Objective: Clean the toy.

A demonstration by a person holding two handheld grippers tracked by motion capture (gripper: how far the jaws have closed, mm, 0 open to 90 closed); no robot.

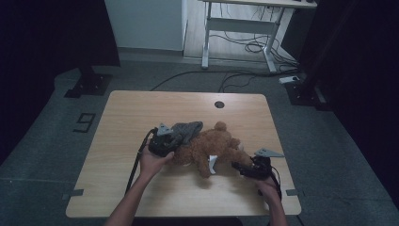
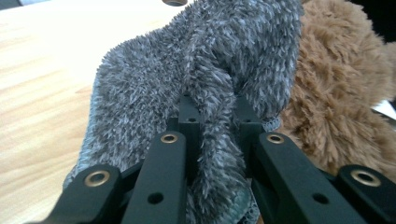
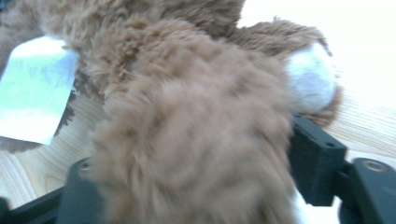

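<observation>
Black jaws of the left gripper (image 2: 212,140) are pinched tight on a fold of the fuzzy grey knitted garment (image 2: 201,79), which rises away from them and drapes onto the brown plush teddy bear (image 1: 214,146) lying mid-table on the pale wooden table (image 1: 141,113). In the high view that gripper sits at the bear's left end, with the grey cloth spread from it toward the far side over the bear's head end. The bear's long axis runs left to right across the table, slightly toward the near right, where the right gripper (image 1: 244,169) meets a brown furry limb (image 3: 196,154). Its jaws stand wide on either side of that limb; whether the pads press on the fur I cannot tell, since the fur hides the left one. My judgement: the left hand is the one placed to pull the garment along the bear. A white sewn-in tag (image 3: 35,88) hangs from the bear; no writing on it is legible. A dark "9" (image 1: 84,122) is marked on the floor left of the table.
</observation>
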